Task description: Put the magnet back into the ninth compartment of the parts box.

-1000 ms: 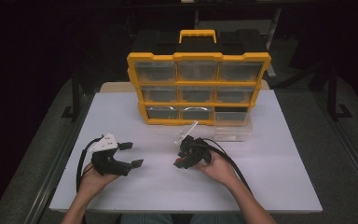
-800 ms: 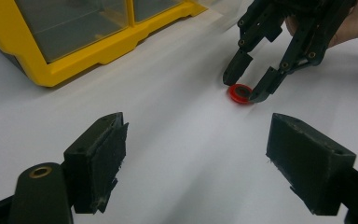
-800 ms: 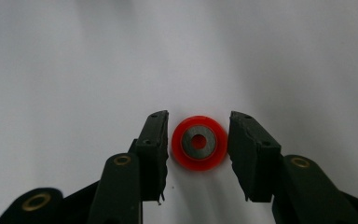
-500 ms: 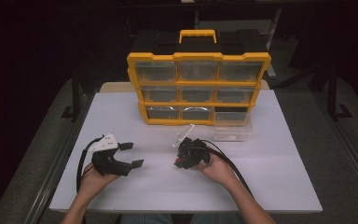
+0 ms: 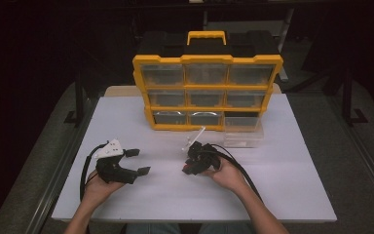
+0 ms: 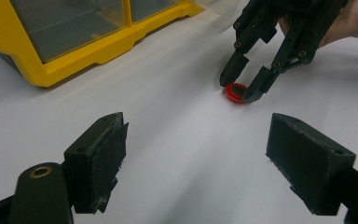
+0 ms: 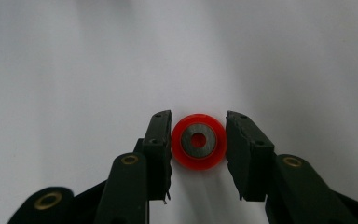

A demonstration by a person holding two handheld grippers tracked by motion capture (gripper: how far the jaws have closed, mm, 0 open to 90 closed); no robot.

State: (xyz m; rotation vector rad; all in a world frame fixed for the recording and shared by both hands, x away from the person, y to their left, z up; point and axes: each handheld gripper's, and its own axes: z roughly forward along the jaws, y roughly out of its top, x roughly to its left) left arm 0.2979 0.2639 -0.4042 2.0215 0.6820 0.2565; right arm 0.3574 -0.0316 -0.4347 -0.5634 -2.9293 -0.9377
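Right gripper view — right gripper (image 7: 198,154) jaws touch red ring (image 7: 198,142) | left gripper (image 6: 214,158) — jaws wide, empty

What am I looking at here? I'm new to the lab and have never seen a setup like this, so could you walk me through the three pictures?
There is no robot. A person sits at a white table and holds a two-jaw tool in each hand. The high view looks down from above: the left gripper is wide open over bare table, and the right gripper points down at the surface. Behind them stands a yellow drawer cabinet, with one clear drawer on the table in front of it.

The other two pictures come from cameras riding on the tools. The right gripper view looks along its own jaws, which sit on either side of a small red ring lying flat. Whether they already pinch it, I cannot tell. The left gripper view shows that same scene from the side.
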